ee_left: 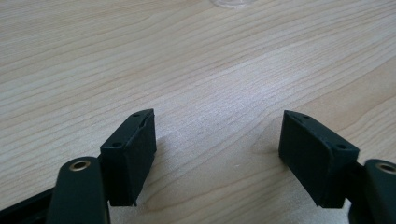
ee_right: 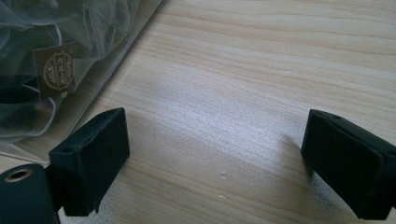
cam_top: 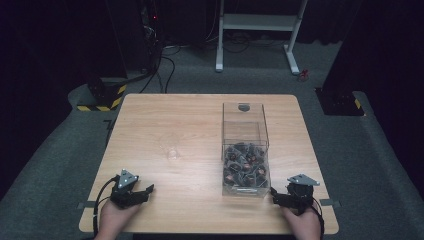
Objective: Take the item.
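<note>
A clear plastic box (cam_top: pixel 245 150) stands on the right half of the wooden table (cam_top: pixel 200 125), its front part filled with several dark wrapped packets (cam_top: pixel 245 165). A small clear cup (cam_top: pixel 173 152) sits near the table's middle. My left gripper (cam_top: pixel 145 192) rests at the front left, open, with bare wood between its jaws (ee_left: pixel 217 140); the cup's base (ee_left: pixel 231 3) shows far ahead of it. My right gripper (cam_top: pixel 275 196) lies at the front right, just right of the box's front corner, open and empty (ee_right: pixel 215 154). The box wall and a labelled packet (ee_right: pixel 56 72) show to its left.
The table's front edge (cam_top: pixel 210 232) runs close behind both hands. Grey carpet surrounds the table; a white desk frame (cam_top: pixel 257 30) and black stands with yellow striped bases (cam_top: pixel 102 97) are beyond the far edge.
</note>
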### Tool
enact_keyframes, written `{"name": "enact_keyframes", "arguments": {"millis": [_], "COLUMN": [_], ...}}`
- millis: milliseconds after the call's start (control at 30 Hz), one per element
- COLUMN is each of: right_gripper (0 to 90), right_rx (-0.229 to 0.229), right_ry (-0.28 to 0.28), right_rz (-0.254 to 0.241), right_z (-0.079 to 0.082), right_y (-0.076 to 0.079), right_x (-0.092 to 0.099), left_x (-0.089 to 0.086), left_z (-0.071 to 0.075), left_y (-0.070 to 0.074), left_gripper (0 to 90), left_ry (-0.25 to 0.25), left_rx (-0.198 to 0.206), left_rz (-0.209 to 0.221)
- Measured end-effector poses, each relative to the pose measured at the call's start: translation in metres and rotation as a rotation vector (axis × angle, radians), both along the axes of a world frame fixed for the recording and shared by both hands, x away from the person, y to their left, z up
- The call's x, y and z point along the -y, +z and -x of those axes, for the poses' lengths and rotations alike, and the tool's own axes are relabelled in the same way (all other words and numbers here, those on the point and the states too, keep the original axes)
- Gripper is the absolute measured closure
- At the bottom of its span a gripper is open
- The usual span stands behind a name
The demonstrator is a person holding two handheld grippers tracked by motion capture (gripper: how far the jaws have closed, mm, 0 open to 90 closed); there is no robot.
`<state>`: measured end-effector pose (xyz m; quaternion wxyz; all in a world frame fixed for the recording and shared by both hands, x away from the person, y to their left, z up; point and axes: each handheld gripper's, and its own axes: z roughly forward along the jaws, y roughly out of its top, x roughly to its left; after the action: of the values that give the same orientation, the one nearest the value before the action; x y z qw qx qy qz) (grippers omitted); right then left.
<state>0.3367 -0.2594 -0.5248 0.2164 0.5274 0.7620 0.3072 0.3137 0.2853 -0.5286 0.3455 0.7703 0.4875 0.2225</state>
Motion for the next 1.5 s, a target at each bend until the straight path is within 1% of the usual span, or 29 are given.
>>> {"name": "enact_keyframes", "arguments": {"millis": [67, 167, 200, 233, 267, 300, 367, 467, 500, 533, 567, 600, 633, 700, 733, 767, 867, 900, 933, 967, 1000, 1033, 1100, 1133, 1167, 1333, 1500], "right_gripper": [7.5, 7.5, 7.5, 7.5, 7.5, 7.5, 7.5, 7.5, 7.5, 7.5, 7.5, 7.5, 7.5, 7.5, 7.5, 7.5, 7.5, 7.5, 7.5, 7.5, 7.5, 7.5, 7.5, 7.5, 7.5, 7.6, 7.6], "right_rx": [0.002, 0.0, 0.001, 0.0, 0.0, 0.0, 0.001, 0.0, 0.001, 0.001, 0.001, 0.001, 0.001, 0.001, 0.001, 0.001, 0.0, 0.0, 0.001, 0.001, 0.0, 0.0, 0.001, 0.0, 0.0, -0.001, 0.0], "right_ry": [0.004, 0.003, 0.003, 0.003, 0.003, 0.003, 0.004, 0.003, 0.003, 0.004, 0.004, 0.004, 0.004, 0.004, 0.003, 0.003, 0.003, 0.003, 0.004, 0.004, 0.002, 0.003, 0.004, 0.004, 0.004, 0.007, 0.007], "right_rz": [0.002, 0.002, 0.002, 0.002, 0.002, 0.002, 0.003, 0.002, 0.002, 0.002, 0.002, 0.003, 0.003, 0.003, 0.002, 0.002, 0.001, 0.001, 0.003, 0.003, 0.001, 0.001, 0.002, 0.002, 0.002, 0.001, 0.001], "right_z": [0.0, 0.0, 0.0, 0.0, 0.0, 0.0, 0.0, 0.0, 0.0, 0.0, 0.0, 0.0, 0.0, 0.0, 0.0, 0.0, 0.0, 0.0, 0.0, 0.0, 0.0, 0.0, 0.0, 0.0, 0.0, 0.0, 0.0], "right_y": [0.0, 0.0, 0.0, 0.0, 0.0, 0.0, 0.0, 0.0, 0.0, 0.0, 0.0, 0.0, 0.0, 0.0, 0.0, 0.0, 0.0, 0.0, 0.0, 0.0, 0.0, 0.0, 0.0, 0.0, 0.0, 0.0, 0.0], "right_x": [0.0, 0.0, 0.0, 0.0, 0.0, 0.0, 0.0, 0.0, 0.0, 0.0, 0.0, 0.0, 0.0, 0.0, 0.0, 0.0, 0.0, 0.0, 0.0, 0.0, 0.0, 0.0, 0.0, 0.0, 0.0, 0.0, 0.0], "left_x": [-0.001, -0.003, -0.003, -0.002, -0.003, -0.003, -0.002, 0.0, 0.0, 0.002, 0.003, 0.005, 0.005, 0.01, 0.01, 0.012, 0.017, 0.019, 0.022, 0.022, 0.023, 0.025, 0.029, 0.031, 0.034, 0.044, 0.052], "left_z": [0.0, 0.0, 0.0, 0.001, 0.002, 0.002, 0.003, 0.005, 0.005, 0.005, 0.005, 0.004, 0.004, 0.004, 0.004, 0.004, 0.004, 0.004, 0.004, 0.004, 0.004, 0.004, 0.004, 0.005, 0.005, 0.005, 0.004], "left_y": [0.0, 0.002, 0.003, 0.004, 0.006, 0.006, 0.009, 0.013, 0.015, 0.016, 0.018, 0.019, 0.019, 0.022, 0.024, 0.026, 0.031, 0.033, 0.035, 0.035, 0.036, 0.037, 0.039, 0.039, 0.041, 0.05, 0.055], "left_gripper": [31.3, 30.0, 29.4, 29.3, 29.5, 29.5, 29.4, 29.4, 29.1, 29.2, 29.2, 29.2, 29.2, 29.2, 28.8, 28.8, 28.6, 28.6, 28.7, 28.7, 28.7, 29.0, 29.3, 29.3, 29.3, 29.3, 29.3], "left_ry": [0.003, 0.002, 0.006, 0.001, -0.006, -0.006, -0.008, -0.019, -0.032, -0.037, -0.046, -0.058, -0.058, -0.079, -0.09, -0.098, -0.126, -0.131, -0.136, -0.136, -0.142, -0.147, -0.156, -0.159, -0.158, -0.172, -0.189], "left_rx": [-0.003, -0.002, 0.006, 0.006, 0.021, 0.021, 0.032, 0.034, 0.038, 0.042, 0.043, 0.052, 0.052, 0.042, 0.043, 0.042, 0.048, 0.054, 0.057, 0.057, 0.053, 0.056, 0.071, 0.073, 0.074, 0.098, 0.111], "left_rz": [0.007, 0.011, 0.014, 0.017, 0.007, 0.007, 0.02, 0.032, 0.033, 0.043, 0.044, 0.033, 0.033, 0.051, 0.046, 0.053, 0.057, 0.051, 0.06, 0.06, 0.074, 0.079, 0.064, 0.066, 0.078, 0.079, 0.083]}}
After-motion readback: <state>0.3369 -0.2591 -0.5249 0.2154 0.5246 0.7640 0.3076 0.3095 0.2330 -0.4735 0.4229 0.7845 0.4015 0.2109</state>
